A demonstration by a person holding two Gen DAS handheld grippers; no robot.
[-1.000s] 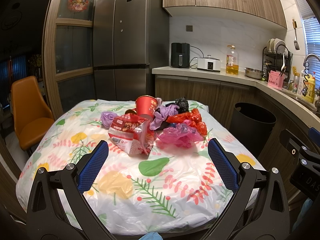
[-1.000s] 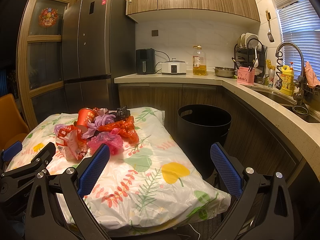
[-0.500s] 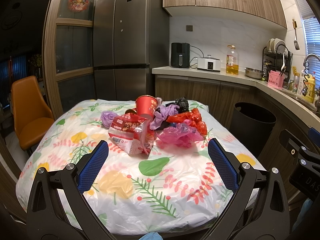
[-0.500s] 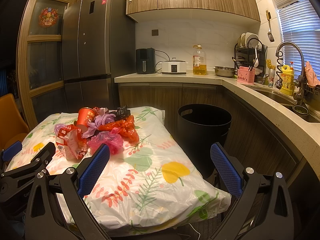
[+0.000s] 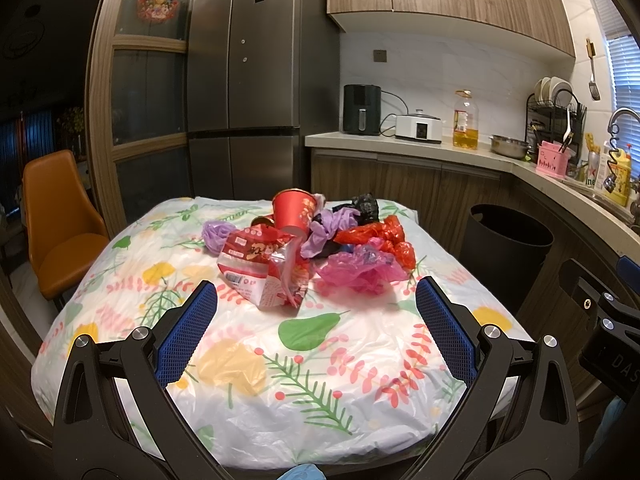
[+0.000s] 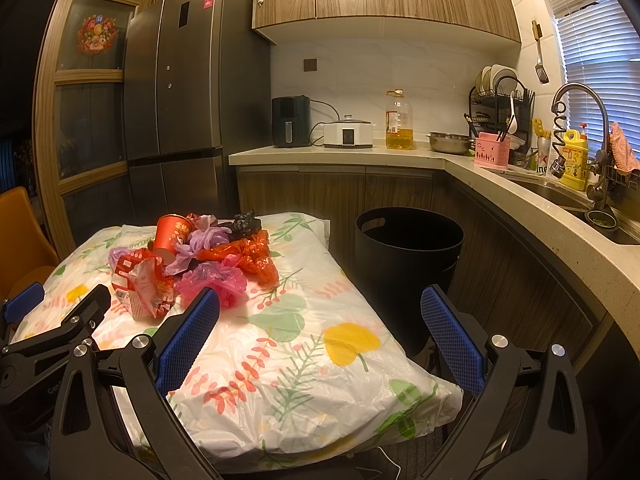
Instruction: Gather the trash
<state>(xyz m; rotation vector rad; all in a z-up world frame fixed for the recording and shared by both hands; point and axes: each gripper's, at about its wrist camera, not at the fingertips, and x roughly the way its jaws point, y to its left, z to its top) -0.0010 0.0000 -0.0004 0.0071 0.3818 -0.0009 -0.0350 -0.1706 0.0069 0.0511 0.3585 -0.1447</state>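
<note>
Both your left tool and right tool gape wide, empty, short of the trash pile heaped mid-table; the black bin stands right, ready for drops.

The left wrist view looks forward between its own two blue-padded fingers from low at the near edge of the table, facing the fridge and the back counter. The trash pile sits near the middle of the table, well ahead of the fingers. The right wrist view looks the same way from over the table's near right corner, turned toward the black bin and the sink. Both views share the pile, the table, the fridge, the bin and the counter. Each camera catches the other gripper at its frame edge.
</note>
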